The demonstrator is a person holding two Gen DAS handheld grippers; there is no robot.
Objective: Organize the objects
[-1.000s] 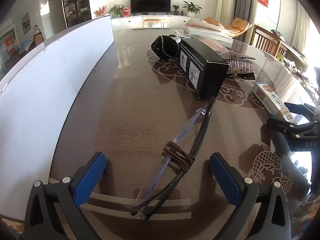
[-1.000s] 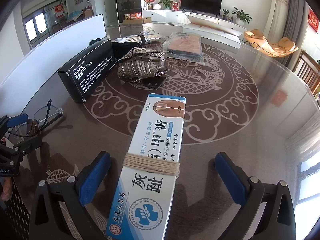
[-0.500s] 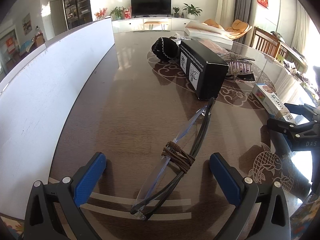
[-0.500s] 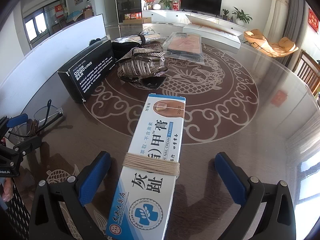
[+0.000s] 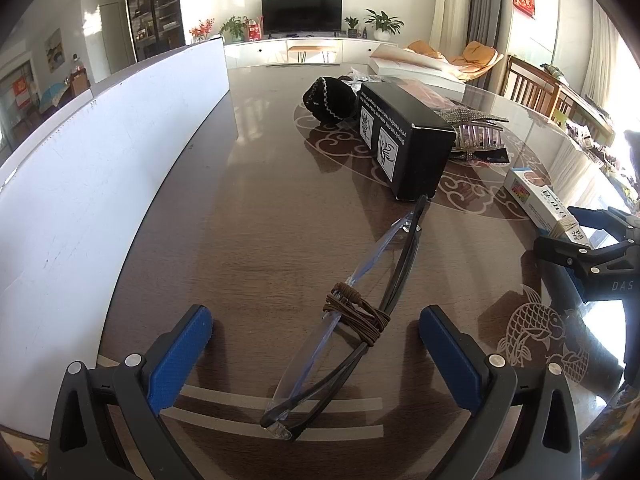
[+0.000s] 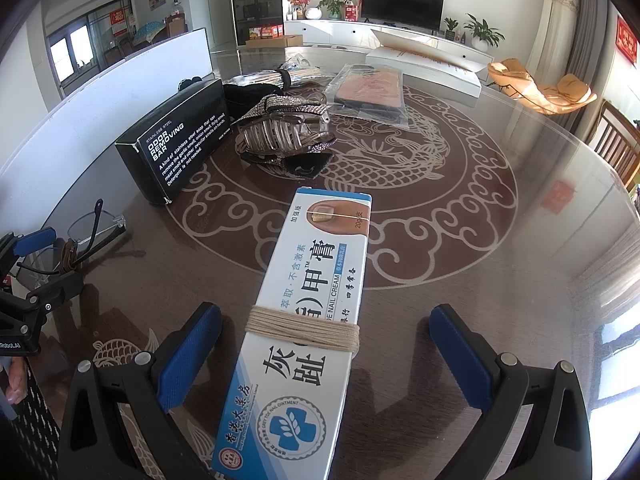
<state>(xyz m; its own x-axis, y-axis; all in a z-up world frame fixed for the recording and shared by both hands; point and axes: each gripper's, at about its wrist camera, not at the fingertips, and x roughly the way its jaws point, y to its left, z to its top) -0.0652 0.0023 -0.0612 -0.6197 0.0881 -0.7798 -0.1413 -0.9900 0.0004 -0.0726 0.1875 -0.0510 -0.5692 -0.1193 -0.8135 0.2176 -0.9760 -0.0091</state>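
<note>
Folded glasses (image 5: 352,312) with a brown cord wound round them lie on the table between the fingers of my left gripper (image 5: 316,332), which is open and not touching them. A white-and-blue nail cream box (image 6: 304,320) bound with tan twine lies between the fingers of my right gripper (image 6: 326,334), also open, with wide gaps on both sides. The right wrist view also shows the glasses (image 6: 88,236) at far left by the left gripper (image 6: 36,256). The box (image 5: 540,200) and right gripper (image 5: 588,236) appear at the right of the left wrist view.
A black odor-removing bar box (image 6: 176,144), a sparkly hair claw (image 6: 280,132), a black cap (image 5: 330,98) and a bagged phone case (image 6: 370,92) lie further back. A white board (image 5: 100,152) stands along the left table edge. A hand (image 6: 16,380) shows at lower left.
</note>
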